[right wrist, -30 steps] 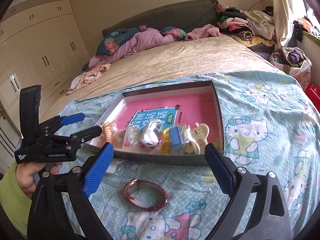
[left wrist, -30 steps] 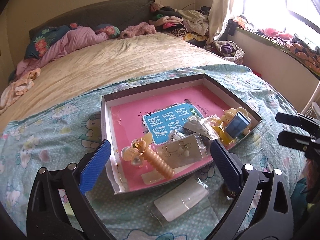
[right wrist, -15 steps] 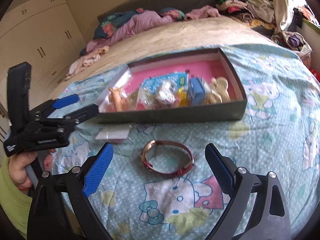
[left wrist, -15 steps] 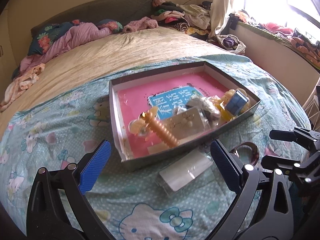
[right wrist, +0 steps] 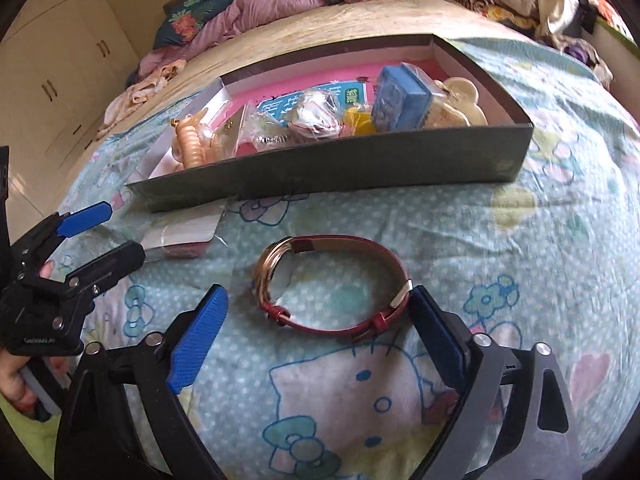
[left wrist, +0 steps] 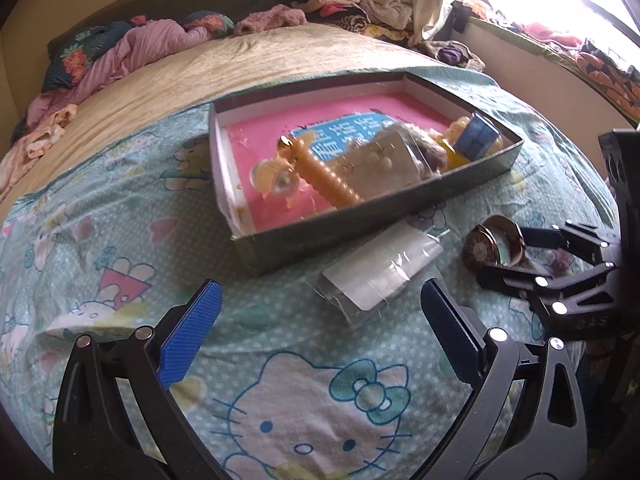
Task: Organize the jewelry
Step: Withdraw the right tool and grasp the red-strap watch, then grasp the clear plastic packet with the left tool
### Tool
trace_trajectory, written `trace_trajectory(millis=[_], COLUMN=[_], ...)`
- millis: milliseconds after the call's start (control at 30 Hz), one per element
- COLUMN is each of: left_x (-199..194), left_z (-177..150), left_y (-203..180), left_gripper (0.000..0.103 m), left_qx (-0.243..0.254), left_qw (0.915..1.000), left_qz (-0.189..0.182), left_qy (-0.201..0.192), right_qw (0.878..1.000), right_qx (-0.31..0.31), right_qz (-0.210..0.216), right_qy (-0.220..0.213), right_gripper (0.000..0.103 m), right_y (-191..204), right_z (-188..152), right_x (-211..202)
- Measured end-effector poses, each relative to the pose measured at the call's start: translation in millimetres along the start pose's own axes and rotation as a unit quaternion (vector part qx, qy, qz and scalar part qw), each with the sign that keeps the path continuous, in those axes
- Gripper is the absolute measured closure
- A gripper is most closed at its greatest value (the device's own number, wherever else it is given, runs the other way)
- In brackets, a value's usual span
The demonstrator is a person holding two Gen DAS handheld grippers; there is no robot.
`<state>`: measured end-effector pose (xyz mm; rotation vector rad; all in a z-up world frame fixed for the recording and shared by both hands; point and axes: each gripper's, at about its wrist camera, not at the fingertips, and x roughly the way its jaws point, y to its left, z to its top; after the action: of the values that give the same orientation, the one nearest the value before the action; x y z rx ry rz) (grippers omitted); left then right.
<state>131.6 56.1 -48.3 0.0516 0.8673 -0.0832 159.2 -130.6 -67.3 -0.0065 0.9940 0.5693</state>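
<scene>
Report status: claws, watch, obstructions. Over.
Left claw open, empty, near the plastic packet. Right claw open, low around the watch, one pad at the strap, not gripping. Watch on the bedspread, outside the box. Nothing blocking.

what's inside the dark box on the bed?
Inside the box: pink booklet on the floor, gold spiral hair clip, earring card, bagged trinkets, blue case, cream clip. The near wall hides the lowest parts.
</scene>
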Motion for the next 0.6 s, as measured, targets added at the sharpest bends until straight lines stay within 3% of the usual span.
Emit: trace_trajectory(millis=[167,367,600], left_x=[15,32,41], left_z=[0,6,14], left_y=[-11,-24,-37], left_gripper=[0.01,0.01,0.01], left_qx=[0.006,-0.014,-0.046], left_qw=[0.9998,0.9992,0.9983], left_qz=[-0.016,-0.035,-0.036], left_qy=[0.013,0.017,0.004], right_qw=[1.0,0.998,0.996], right_qx=[0.006,0.022,0.033], right_qz=[0.021,0.047,0.046], right_qy=[-0.013,-0.035,-0.065], right_gripper=[0.032,0.033,0.033], right_y=[-13,-29,-44], right_z=[2,2,8], right_x=[-2,-22,-45])
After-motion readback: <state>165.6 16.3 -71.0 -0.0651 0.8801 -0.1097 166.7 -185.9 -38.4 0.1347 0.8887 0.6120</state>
